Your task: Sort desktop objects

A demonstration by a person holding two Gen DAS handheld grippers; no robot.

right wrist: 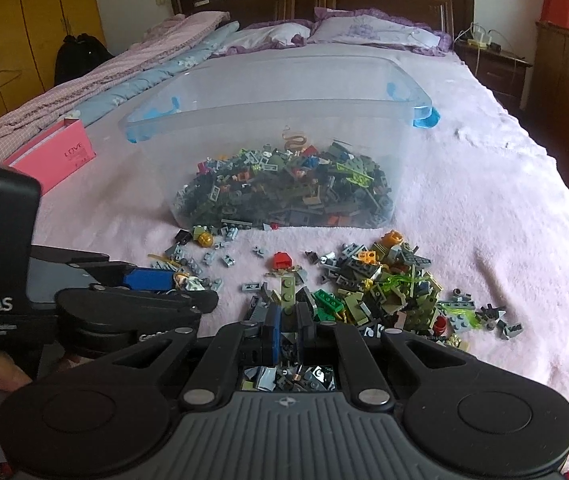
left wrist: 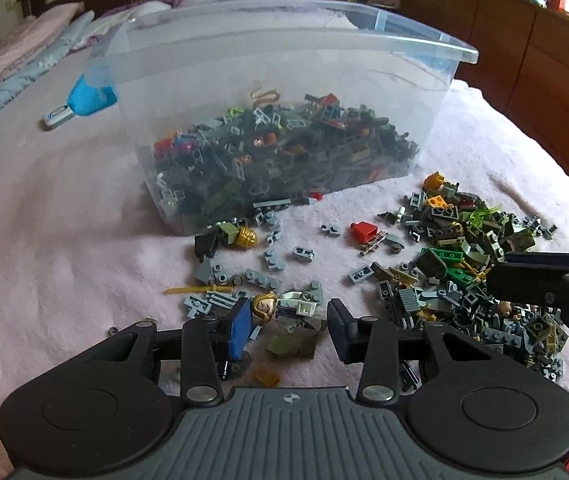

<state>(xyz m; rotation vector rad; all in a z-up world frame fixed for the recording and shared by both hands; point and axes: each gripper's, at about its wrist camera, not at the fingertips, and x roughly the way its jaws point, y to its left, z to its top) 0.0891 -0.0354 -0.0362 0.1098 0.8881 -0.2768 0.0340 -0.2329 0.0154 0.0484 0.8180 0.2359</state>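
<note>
A clear plastic bin (left wrist: 364,36) (right wrist: 284,104) on the pink bed cover holds a heap of small building bricks. More loose bricks (left wrist: 464,280) (right wrist: 384,284) lie spread in front of it. My left gripper (left wrist: 290,328) (right wrist: 180,284) is low over the cover, jaws apart. A blonde minifigure (left wrist: 264,308) and a few olive and pale pieces lie between them, and the pads do not squeeze them. My right gripper (right wrist: 288,334) (left wrist: 496,280) hangs over the pile, shut on an olive plate (right wrist: 288,292) that sticks up from its tips.
A red brick (left wrist: 362,232) and a gold helmet piece (left wrist: 246,236) lie between bin and pile. A pink box (right wrist: 56,152) sits at the left, folded quilts and pillows (right wrist: 364,28) beyond. A silver device (left wrist: 56,116) lies left of the bin. A hand holds the left gripper.
</note>
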